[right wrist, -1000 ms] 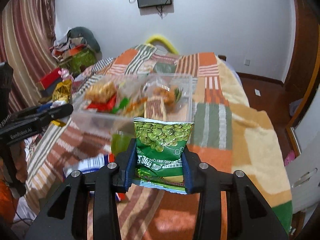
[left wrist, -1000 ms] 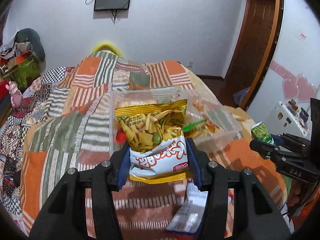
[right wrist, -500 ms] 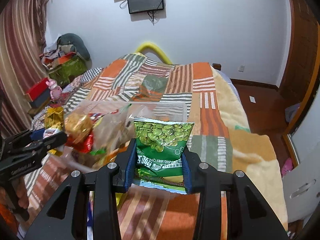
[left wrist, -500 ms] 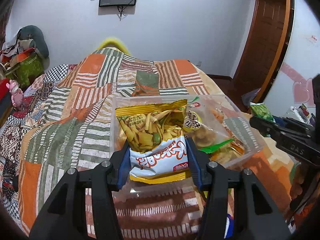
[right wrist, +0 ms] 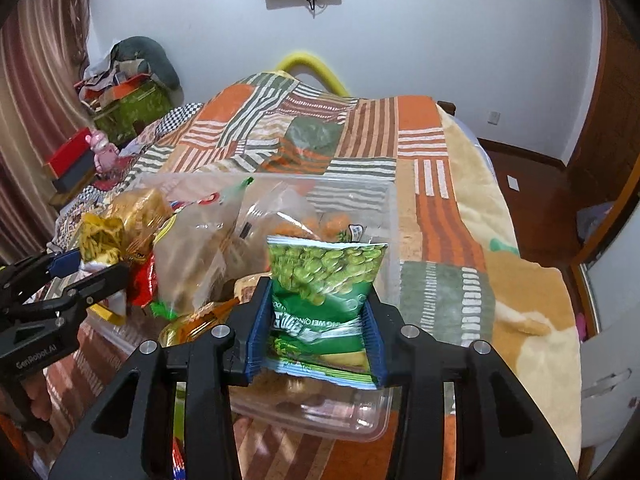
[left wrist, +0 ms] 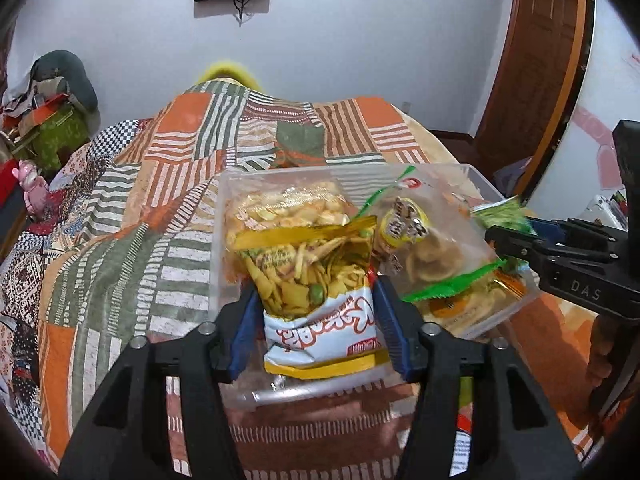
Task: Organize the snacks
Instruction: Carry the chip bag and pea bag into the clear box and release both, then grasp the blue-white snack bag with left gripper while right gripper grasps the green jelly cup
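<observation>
Our left tongs (left wrist: 318, 312) are clamped on the yellow mixed-snack bag (left wrist: 316, 280), held upright over the near left part of the clear plastic bin (left wrist: 486, 184). Our right tongs (right wrist: 318, 328) are clamped on the green pea bag (right wrist: 324, 276), held upright over the bin's near right corner. The bin rests on the bed's patchwork blanket (left wrist: 132, 240) and contains other snack packets, including a clear cracker bag (left wrist: 432, 240).
</observation>
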`<state>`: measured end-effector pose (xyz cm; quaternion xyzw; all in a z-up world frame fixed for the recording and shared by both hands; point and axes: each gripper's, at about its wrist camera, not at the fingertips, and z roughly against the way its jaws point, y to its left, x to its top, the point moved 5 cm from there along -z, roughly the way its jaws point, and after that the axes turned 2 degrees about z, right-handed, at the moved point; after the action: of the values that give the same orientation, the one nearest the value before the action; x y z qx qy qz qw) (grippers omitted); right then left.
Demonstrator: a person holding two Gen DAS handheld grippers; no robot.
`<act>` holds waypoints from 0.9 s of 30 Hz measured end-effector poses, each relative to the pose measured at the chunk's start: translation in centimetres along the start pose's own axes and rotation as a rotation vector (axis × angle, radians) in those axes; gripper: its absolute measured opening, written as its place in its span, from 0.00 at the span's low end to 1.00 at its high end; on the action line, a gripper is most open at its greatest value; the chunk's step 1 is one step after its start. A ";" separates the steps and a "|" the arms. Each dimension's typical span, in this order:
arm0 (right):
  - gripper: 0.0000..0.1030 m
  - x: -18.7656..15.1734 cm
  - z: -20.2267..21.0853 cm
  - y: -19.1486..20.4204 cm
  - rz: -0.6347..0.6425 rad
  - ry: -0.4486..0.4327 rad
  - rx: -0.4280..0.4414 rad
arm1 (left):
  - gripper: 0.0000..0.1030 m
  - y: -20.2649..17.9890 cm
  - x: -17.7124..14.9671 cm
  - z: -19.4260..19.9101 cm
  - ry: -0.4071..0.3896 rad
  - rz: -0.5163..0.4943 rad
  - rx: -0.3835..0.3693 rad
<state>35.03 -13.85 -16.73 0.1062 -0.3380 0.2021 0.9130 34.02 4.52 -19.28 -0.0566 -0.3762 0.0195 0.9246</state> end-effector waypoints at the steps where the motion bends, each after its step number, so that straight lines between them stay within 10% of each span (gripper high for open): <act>1: 0.44 -0.1 0.3 -0.1 -0.003 0.000 -0.001 | 0.60 -0.1 -0.1 0.3 -0.001 0.000 -0.005; 14: 0.66 -1.8 6.7 1.1 0.030 -0.070 0.030 | 0.88 -1.2 -1.7 6.8 -0.031 0.021 -0.033; 27: 0.71 -6.7 10.3 2.2 0.052 -0.060 0.047 | 0.94 -6.4 -9.0 7.7 0.124 -0.022 -0.135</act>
<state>23.54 -17.29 -13.36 0.1246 -0.3632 0.2303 0.8942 22.17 -1.80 -19.24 -0.1160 -0.3195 -0.0195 0.9403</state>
